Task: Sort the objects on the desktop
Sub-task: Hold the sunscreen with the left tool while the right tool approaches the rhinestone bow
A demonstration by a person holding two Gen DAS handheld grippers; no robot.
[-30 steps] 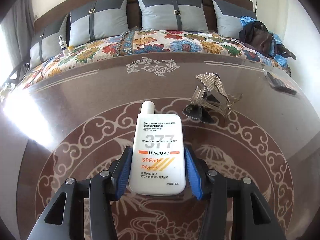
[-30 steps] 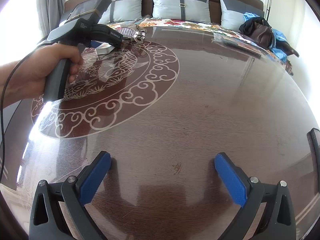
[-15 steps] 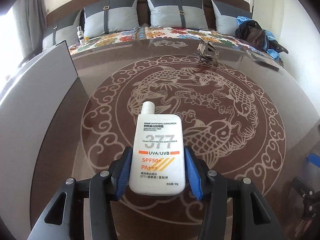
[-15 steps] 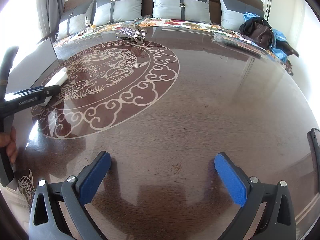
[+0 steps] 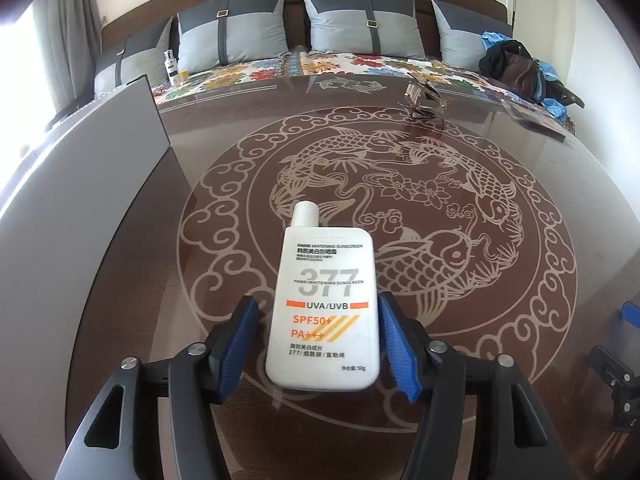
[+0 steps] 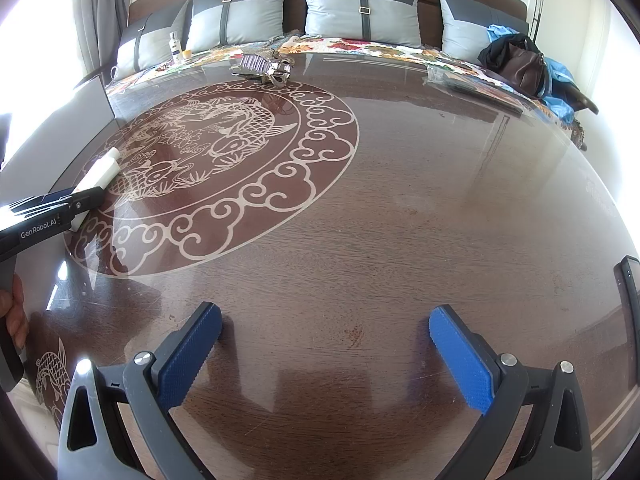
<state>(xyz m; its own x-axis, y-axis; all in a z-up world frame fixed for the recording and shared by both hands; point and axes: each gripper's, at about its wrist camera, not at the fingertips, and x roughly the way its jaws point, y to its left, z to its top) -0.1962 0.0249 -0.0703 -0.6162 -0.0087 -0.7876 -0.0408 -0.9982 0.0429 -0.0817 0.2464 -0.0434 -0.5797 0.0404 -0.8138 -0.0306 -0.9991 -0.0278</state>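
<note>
A white sunscreen bottle (image 5: pixel 324 304) lies between the blue pads of my left gripper (image 5: pixel 318 332). The jaws have parted and a gap shows on each side of the bottle. It rests near the table's left side, beside a grey laptop lid (image 5: pixel 76 200). The bottle also shows in the right wrist view (image 6: pixel 100 170), with the left gripper (image 6: pixel 60 210) behind it. My right gripper (image 6: pixel 320 344) is open and empty above bare wood near the table's front. A glittery hair clip (image 5: pixel 424 100) lies at the far edge of the table and also shows in the right wrist view (image 6: pixel 262 66).
The round glass-topped table (image 6: pixel 400 200) has a koi pattern on its left half. A flat dark packet (image 6: pixel 476 88) lies at the far right. A black phone (image 6: pixel 630 308) sits at the right edge. A sofa with cushions, a small bottle (image 5: pixel 172 68) and a bag stands behind.
My left gripper carried the bottle back from beside the hair clip toward the near left, next to the laptop, and its jaws have opened slightly. The right gripper has not moved.
</note>
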